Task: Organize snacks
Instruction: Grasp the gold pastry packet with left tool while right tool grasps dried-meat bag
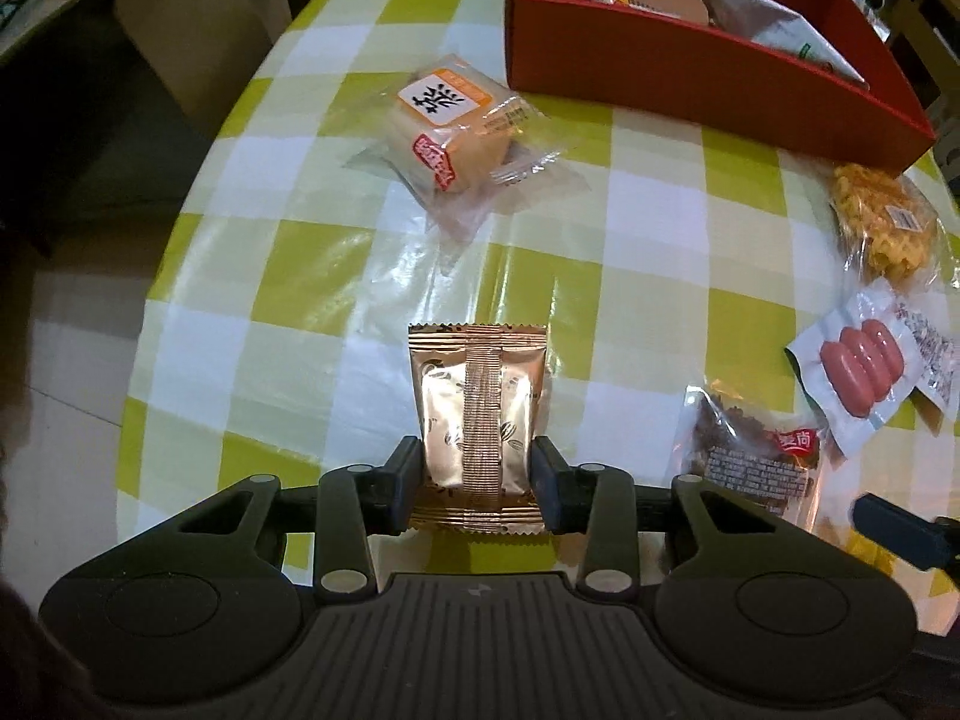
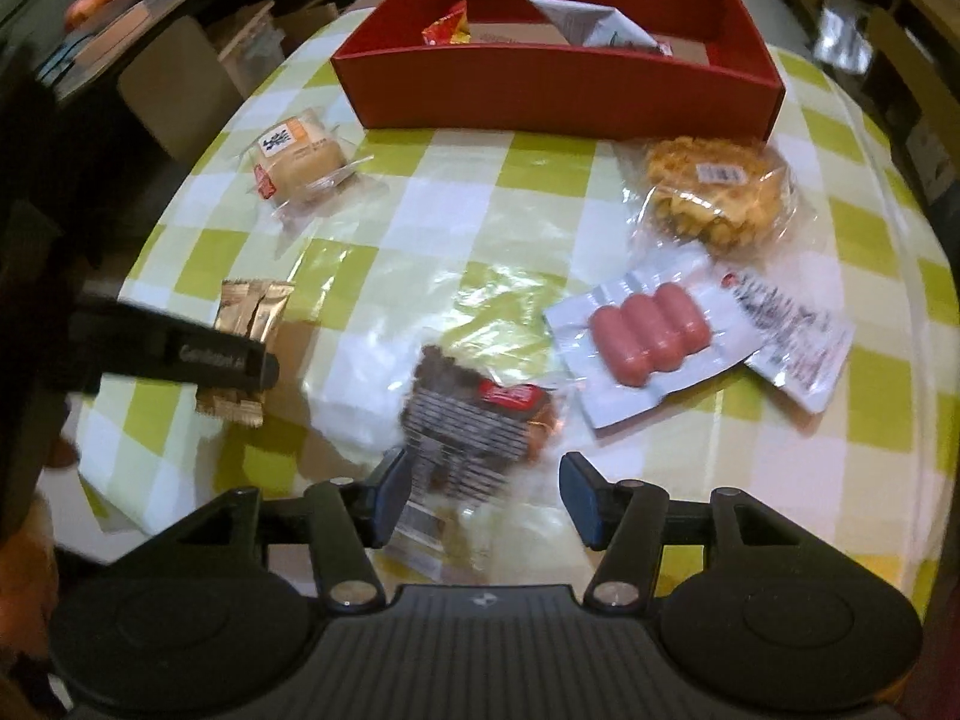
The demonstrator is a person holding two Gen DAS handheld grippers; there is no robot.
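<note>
In the left wrist view my left gripper (image 1: 477,480) is shut on a gold foil snack packet (image 1: 477,396), its pads pressing both long sides just above the checked tablecloth. The right wrist view shows that same packet (image 2: 252,312) at the left, partly hidden behind the left gripper (image 2: 264,369). My right gripper (image 2: 486,492) stands open over a dark snack packet with a red label (image 2: 474,414). That packet lies between the fingers, close to the left one and clear of the right one. The red box (image 2: 558,96) at the far side holds a few packets.
A wrapped cake with an orange label (image 1: 450,126) lies at the mid left. A pack of pink sausages (image 2: 648,330) and a clear bag of yellow crisps (image 2: 714,192) lie on the right. The table's rounded edge drops off at the left, with cardboard boxes beyond it.
</note>
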